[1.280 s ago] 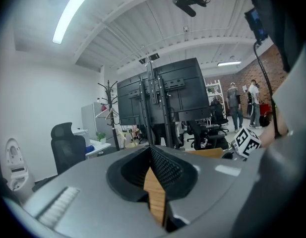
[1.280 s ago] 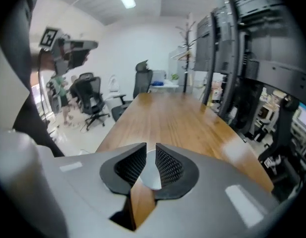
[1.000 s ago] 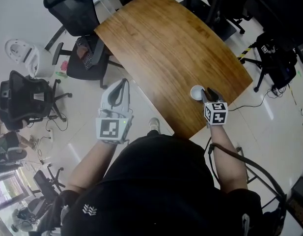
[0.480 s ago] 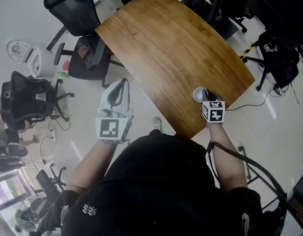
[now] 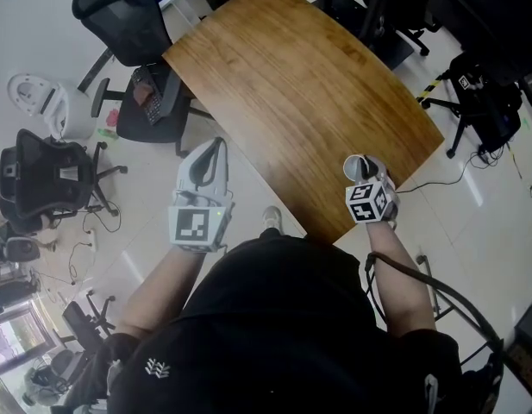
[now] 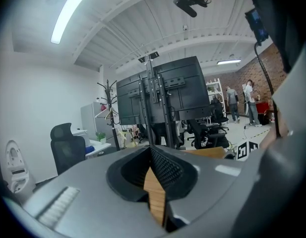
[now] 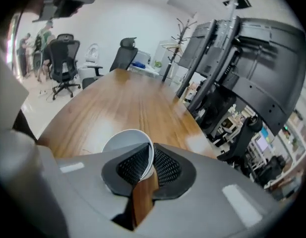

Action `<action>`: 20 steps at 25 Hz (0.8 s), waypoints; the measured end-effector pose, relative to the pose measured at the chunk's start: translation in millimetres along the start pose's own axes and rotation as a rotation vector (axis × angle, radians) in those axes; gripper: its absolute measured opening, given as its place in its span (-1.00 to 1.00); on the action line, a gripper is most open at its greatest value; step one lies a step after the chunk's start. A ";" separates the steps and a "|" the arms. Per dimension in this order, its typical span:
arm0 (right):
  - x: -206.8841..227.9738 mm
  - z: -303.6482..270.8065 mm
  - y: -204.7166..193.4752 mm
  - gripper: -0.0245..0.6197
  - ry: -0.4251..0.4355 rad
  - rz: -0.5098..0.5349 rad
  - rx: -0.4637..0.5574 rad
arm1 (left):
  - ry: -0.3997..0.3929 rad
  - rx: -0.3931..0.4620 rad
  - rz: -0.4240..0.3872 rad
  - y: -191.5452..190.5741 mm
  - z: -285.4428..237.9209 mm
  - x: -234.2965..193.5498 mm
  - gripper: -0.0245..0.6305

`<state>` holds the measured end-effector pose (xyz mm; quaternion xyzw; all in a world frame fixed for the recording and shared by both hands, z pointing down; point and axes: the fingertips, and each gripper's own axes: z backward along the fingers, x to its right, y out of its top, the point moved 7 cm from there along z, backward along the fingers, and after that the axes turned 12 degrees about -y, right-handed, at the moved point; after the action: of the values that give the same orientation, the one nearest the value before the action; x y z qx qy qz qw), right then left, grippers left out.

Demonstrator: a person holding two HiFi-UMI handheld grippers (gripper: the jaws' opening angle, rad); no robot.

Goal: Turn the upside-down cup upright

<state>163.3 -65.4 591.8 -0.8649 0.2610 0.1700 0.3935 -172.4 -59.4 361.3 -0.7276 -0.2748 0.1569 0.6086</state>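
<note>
While clamping the white cup [image 7: 124,142] by its wall, near the wooden table's [image 5: 283,84] front corner, ease the right gripper's [image 7: 149,157] closing jaws gently, roll rim-up, then set down clear of the edge. Left gripper [image 6: 152,155]: jaws together, empty, beside the table.

head view: white round cup [image 5: 352,164] mostly hidden behind right gripper [image 5: 364,176]. right gripper view: jaws closing, cup wall between them, gripper body covers the cup's near side. left gripper view: distant people [image 6: 240,100] too small to make out.
</note>
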 end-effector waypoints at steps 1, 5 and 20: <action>-7.0 2.7 2.0 -0.83 -0.004 0.048 0.015 | -0.002 0.002 0.000 -0.2 -0.4 0.9 -0.93; -37.7 10.1 12.4 -0.75 0.007 0.087 0.081 | -0.006 0.004 -0.004 0.3 -2.0 2.2 -0.93; -76.2 -10.8 23.6 -0.55 0.225 -0.203 0.166 | 0.009 0.002 -0.003 1.4 4.0 -4.0 -0.93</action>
<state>89.1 -62.6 622.8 -0.8649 0.2279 0.0094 0.4471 -177.5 -58.8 358.6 -0.7273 -0.2730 0.1529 0.6108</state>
